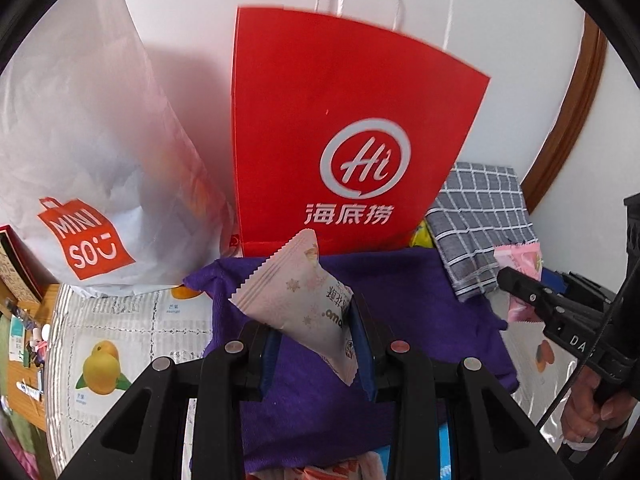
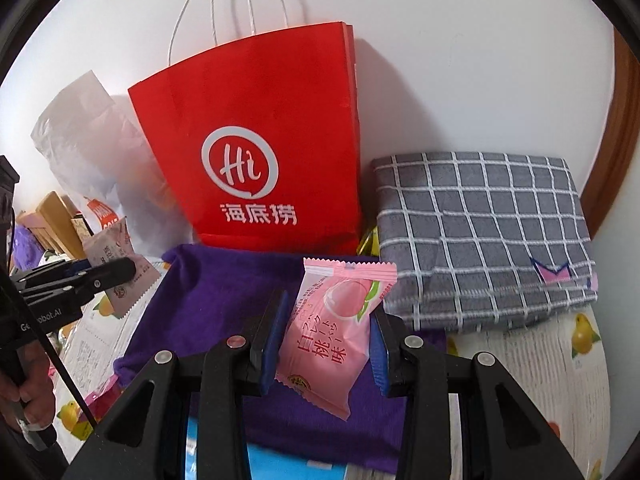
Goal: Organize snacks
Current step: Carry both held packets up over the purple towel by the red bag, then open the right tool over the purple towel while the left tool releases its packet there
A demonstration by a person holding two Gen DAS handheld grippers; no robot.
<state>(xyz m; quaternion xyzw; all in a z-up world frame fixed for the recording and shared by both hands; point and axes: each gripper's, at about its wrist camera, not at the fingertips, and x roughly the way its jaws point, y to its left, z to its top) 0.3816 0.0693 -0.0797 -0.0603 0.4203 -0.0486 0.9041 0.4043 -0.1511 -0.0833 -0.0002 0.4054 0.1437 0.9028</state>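
Note:
My left gripper (image 1: pixel 316 340) is shut on a pale pink snack packet (image 1: pixel 296 304) with small flower prints, held tilted above a purple cloth (image 1: pixel 420 304). My right gripper (image 2: pixel 328 340) is shut on a bright pink peach-flavour snack packet (image 2: pixel 336 332), also over the purple cloth (image 2: pixel 216 292). A red paper bag (image 1: pixel 340 120) with white rope handles stands upright against the wall just beyond both grippers; it shows again as the red paper bag (image 2: pixel 256 152) in the right wrist view. Each wrist view catches the other gripper at its edge: the right gripper (image 1: pixel 524 292) with its pink packet, the left gripper (image 2: pixel 116 272) with its pale packet.
A white plastic shopping bag (image 1: pixel 80 160) slumps left of the red bag. A folded grey checked cloth (image 2: pixel 480 236) lies to the right. The table has a fruit-printed cover (image 1: pixel 120 340). A wooden door frame (image 1: pixel 576 120) curves at the right. More packets (image 2: pixel 96 400) lie near the front.

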